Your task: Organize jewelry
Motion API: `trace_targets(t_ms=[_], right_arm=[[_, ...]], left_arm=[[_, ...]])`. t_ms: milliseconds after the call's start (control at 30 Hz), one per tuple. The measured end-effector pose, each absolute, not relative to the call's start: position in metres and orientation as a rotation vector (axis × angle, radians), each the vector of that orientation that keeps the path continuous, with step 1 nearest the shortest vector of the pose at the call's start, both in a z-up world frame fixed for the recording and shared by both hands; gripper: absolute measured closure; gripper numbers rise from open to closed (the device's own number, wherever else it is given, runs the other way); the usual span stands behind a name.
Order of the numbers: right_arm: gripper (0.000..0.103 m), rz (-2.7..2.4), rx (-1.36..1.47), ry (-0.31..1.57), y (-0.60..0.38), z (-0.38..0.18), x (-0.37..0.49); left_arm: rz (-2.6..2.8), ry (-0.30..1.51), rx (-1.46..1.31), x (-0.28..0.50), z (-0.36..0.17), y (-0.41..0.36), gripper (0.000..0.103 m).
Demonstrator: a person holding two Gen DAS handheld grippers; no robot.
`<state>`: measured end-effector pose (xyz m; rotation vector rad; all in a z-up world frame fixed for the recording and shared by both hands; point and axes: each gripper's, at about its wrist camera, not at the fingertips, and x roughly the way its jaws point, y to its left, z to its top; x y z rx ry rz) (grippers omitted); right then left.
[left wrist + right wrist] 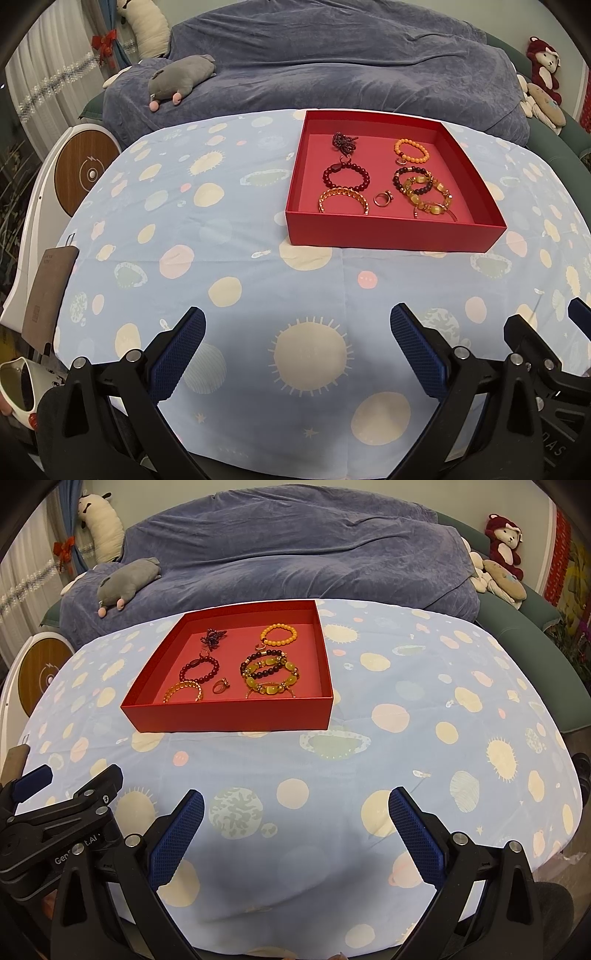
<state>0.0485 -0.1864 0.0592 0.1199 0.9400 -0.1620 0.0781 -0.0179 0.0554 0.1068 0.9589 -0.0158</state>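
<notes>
Left wrist: red box [391,236] holds beaded bracelets [346,177], a ring [382,198].

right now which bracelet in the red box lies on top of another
The yellow chunky-bead bracelet: it overlaps the dark bead bracelet in the red box; the others lie apart.

- A home, most likely a living room or bedroom.
- A sofa or bed behind the table lies under a rumpled blue-grey throw [332,66].
- Soft toys sit around it: a grey plush [181,79], a red-and-white bear [504,541], a cream plush [101,520].
- White curtains [48,74] hang at the left.
- The table wears a pale-blue planet-print cloth [406,738].
</notes>
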Motion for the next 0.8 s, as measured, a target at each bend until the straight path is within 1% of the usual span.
trace_targets(t_ms=[800], right_arm=[[0.007,-0.163,0.111,0.942,-0.1882,0.0598,0.0501]], left_arm=[[-0.014,0.939,0.099,0.0808,0.0582,-0.0187,0.007]])
